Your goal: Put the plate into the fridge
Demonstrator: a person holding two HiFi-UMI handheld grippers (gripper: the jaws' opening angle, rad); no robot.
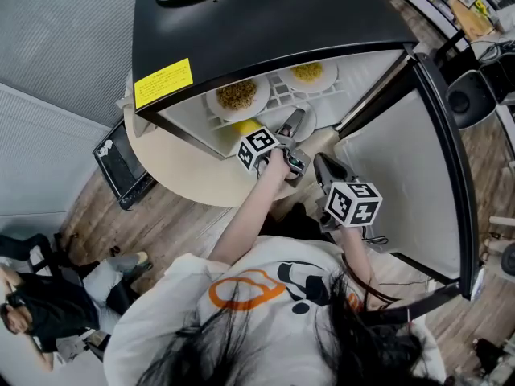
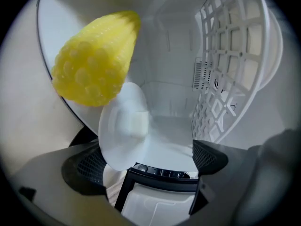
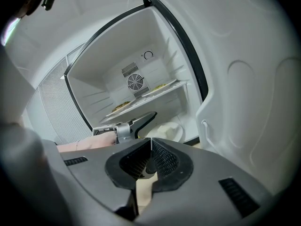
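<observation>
We see the left gripper [image 2: 148, 154] reaching into the lower compartment of the open black-topped white fridge [image 1: 265, 22], its fingers spread wide and pressing on nothing. Just beside its left finger lies the round white plate [image 3: 176, 132], on the fridge floor under the white grid shelf [image 2: 225, 55], with a yellow corn cob [image 2: 96, 60] on it. We find the right gripper [image 3: 149, 161] outside, in front of the open white door [image 1: 402, 183], its fingers closed together and empty.
</observation>
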